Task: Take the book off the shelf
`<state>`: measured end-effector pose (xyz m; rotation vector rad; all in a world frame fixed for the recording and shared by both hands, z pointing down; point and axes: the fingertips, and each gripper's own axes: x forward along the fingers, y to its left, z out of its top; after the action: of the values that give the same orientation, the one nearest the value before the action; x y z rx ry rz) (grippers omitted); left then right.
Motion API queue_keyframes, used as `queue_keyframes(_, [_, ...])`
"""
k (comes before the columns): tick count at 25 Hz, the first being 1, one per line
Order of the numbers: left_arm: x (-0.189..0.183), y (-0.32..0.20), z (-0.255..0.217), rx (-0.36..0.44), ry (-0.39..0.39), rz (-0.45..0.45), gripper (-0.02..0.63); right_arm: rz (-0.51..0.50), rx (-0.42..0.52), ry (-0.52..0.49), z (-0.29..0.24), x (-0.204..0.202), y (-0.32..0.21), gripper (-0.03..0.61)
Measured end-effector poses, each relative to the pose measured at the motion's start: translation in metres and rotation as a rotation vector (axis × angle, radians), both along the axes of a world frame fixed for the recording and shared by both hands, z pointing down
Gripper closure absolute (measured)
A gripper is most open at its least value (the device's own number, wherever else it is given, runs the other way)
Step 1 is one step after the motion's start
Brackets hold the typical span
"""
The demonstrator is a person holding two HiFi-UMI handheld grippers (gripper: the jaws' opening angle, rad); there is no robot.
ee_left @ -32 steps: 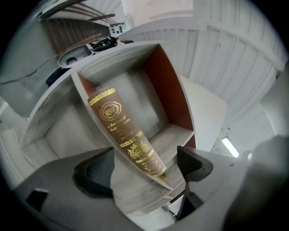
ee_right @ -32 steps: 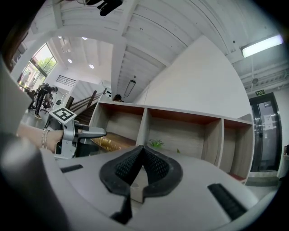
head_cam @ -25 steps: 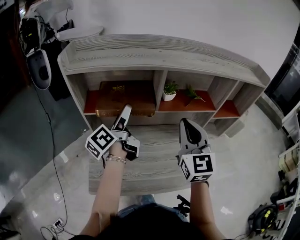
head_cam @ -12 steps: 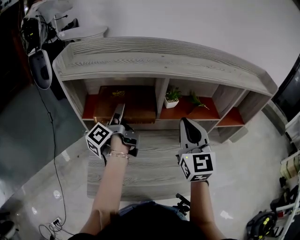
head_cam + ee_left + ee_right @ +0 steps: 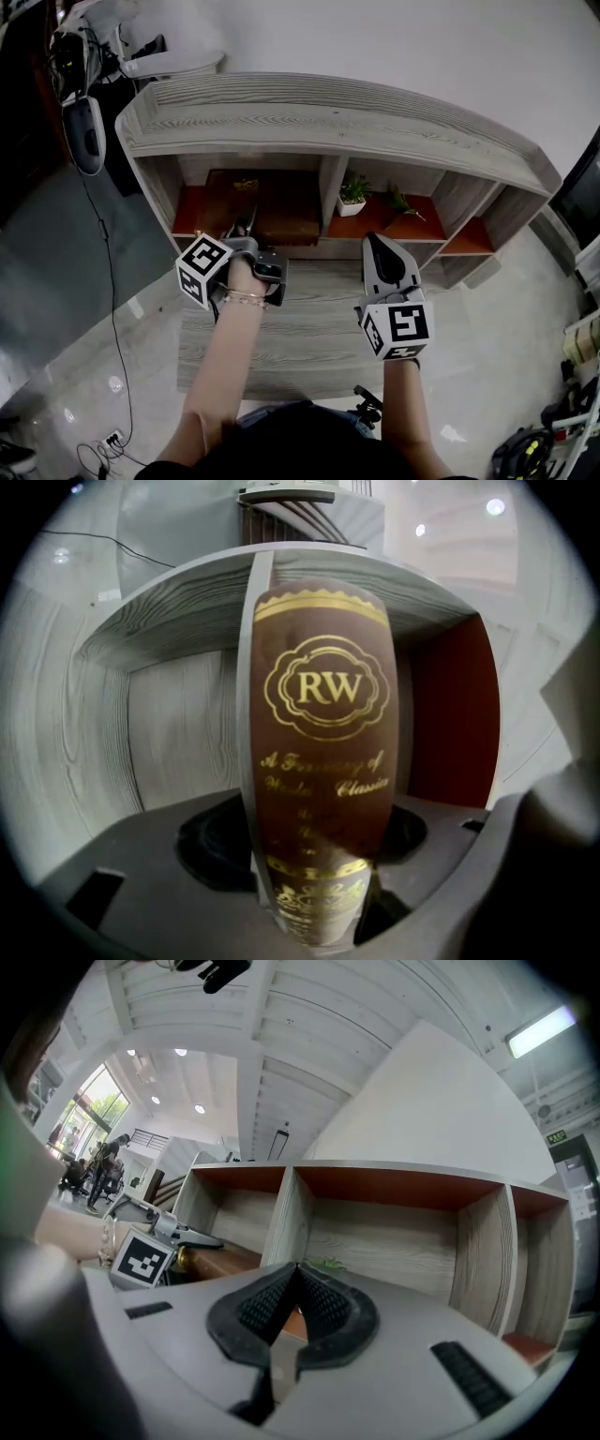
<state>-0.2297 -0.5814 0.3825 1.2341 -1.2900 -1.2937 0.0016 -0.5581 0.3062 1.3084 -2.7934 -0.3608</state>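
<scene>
Book [image 5: 281, 202] is lying in the left compartment of the shelf [image 5: 328, 122]. The left claw [image 5: 246, 225] is grasping its spine, and the right claw [image 5: 379, 247] is hovering clenched and empty before the shelf.

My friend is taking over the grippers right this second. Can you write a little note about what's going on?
Left gripper: jaws closed on the spine of the brown book, which lies flat in the left compartment of the shelf.
Right gripper: shut and empty, held in front of the shelf, below the compartment with the small potted plant.
Done: book gripped.
Left to do: pull the book out of the shelf.
</scene>
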Motion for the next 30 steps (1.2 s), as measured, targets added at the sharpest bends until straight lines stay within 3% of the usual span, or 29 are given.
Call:
queue_keyframes(8, [0.002, 0.004, 0.001, -0.024, 0.04, 0.017, 0.321, 0.011, 0.002, 0.009, -0.001, 0.006, 0.011, 0.563])
queue_keyframes(18, [0.01, 0.022, 0.002, 0.005, 0.11, 0.024, 0.319, 0.039, -0.003, 0.014, 0.002, 0.017, 0.031, 0.563])
queue_keyframes(30, [0.019, 0.053, 0.002, -0.008, 0.089, 0.051, 0.363, 0.05, 0.004, 0.014, -0.001, 0.021, 0.066, 0.563])
